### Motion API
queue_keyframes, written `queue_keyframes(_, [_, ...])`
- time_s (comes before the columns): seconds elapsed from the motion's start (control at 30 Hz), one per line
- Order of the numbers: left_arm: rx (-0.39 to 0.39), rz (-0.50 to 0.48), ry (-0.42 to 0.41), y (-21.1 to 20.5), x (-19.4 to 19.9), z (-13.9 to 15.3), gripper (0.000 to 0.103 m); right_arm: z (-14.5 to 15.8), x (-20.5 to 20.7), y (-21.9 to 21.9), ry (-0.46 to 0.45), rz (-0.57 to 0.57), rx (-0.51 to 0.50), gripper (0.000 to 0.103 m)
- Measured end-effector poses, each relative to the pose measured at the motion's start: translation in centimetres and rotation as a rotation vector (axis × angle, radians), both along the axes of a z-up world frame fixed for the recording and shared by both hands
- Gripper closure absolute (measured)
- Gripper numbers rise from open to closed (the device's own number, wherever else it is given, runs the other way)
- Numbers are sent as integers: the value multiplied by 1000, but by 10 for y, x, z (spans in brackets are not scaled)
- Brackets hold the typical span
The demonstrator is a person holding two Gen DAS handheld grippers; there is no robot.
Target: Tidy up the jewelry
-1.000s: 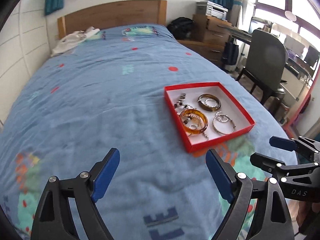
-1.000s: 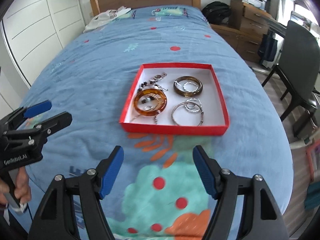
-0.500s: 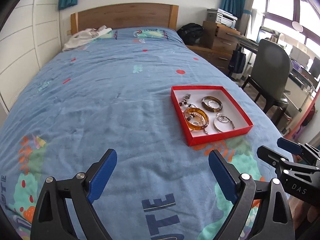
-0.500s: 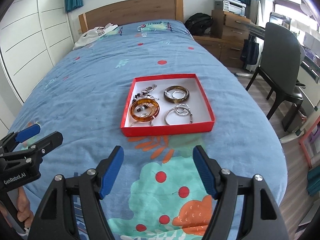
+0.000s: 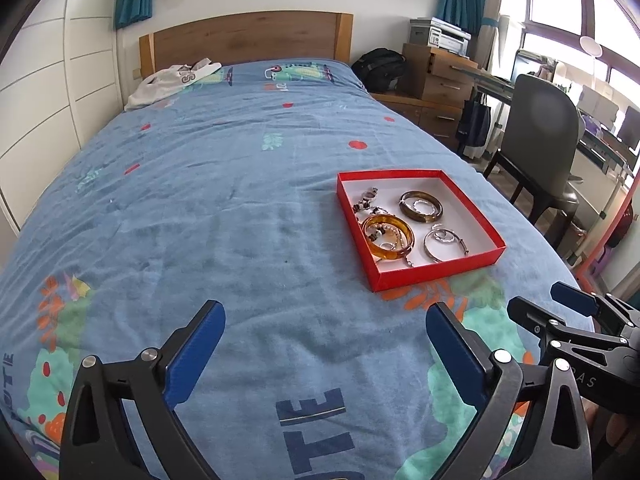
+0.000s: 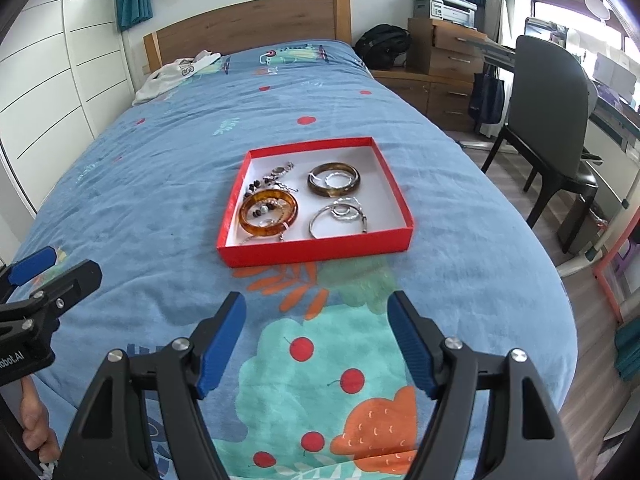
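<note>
On the blue bedspread (image 6: 168,200) sits the shallow red box (image 6: 316,246), farther from both cameras than a second ago: the left gripper (image 5: 324,344) and right gripper (image 6: 316,338) have drawn back, jaws wide, empty. Inside lie a glossy amber bangle (image 6: 269,211), a brown bangle (image 6: 334,179) and thin silver hoops (image 6: 340,220), nothing loose outside, which fits sorting finished or pending.

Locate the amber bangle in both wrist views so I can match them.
Left wrist: amber bangle sits right of centre, in the near-left part of the red box.
Right wrist: amber bangle sits just left of centre, near-left in the red box.
Shared landmark: the wooden headboard.
</note>
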State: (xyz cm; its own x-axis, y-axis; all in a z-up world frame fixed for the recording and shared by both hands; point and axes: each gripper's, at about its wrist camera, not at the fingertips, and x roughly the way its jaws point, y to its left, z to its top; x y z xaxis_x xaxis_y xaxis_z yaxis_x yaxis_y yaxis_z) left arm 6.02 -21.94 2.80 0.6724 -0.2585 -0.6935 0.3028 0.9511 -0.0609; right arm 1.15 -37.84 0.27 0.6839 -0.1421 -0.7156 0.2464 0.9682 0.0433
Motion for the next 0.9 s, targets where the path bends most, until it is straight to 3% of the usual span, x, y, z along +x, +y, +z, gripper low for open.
queue_keyframes(0.9, [-6,8,30,6,3,-9,4,-6,0,-2,4,-25,9,31])
